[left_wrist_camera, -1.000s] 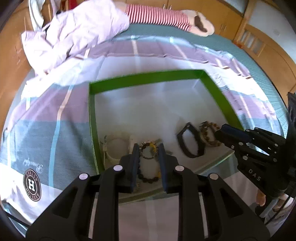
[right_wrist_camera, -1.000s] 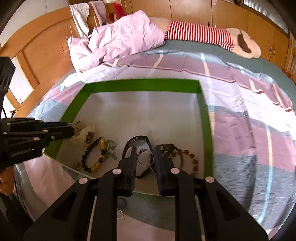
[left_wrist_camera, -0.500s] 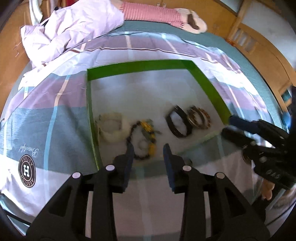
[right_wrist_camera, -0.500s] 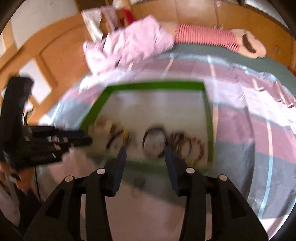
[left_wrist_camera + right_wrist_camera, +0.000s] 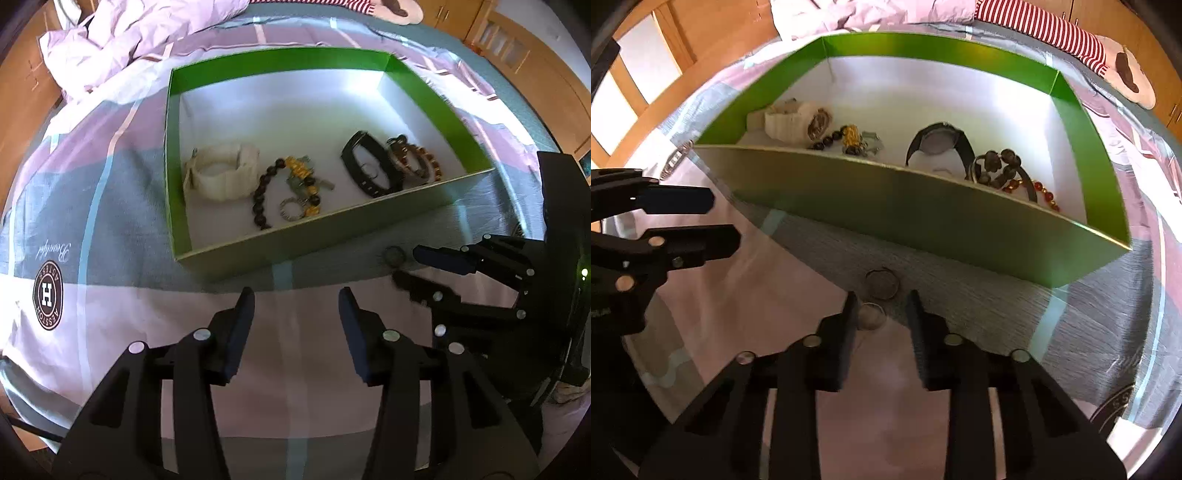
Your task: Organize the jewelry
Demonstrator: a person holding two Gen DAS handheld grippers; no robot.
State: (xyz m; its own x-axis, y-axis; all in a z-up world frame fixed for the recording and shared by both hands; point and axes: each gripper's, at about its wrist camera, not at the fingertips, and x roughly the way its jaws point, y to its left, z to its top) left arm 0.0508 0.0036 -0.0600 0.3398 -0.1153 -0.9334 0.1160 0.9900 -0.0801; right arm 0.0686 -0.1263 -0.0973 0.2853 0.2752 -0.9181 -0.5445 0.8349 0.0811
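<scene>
A green box (image 5: 177, 155) with a white floor lies on the bed. In it are a cream watch (image 5: 221, 177), a black-and-gold bead bracelet (image 5: 291, 188), a black watch (image 5: 369, 166) and a brown bead bracelet (image 5: 413, 162). Two small rings (image 5: 882, 283) (image 5: 871, 315) lie on the bedspread just in front of the box. My right gripper (image 5: 881, 306) is open, low over the rings, its tips on either side of the nearer one. My left gripper (image 5: 297, 306) is open and empty in front of the box.
A crumpled pink duvet (image 5: 140, 33) and a striped plush toy (image 5: 1052, 33) lie at the far end of the bed. Wooden bed frame and cupboards (image 5: 517, 55) surround it. The box's near wall (image 5: 905, 210) stands close ahead of my right gripper.
Both grippers have opened and pulled back out of the box toward me. The right one has dropped low to the bedspread over the rings.
</scene>
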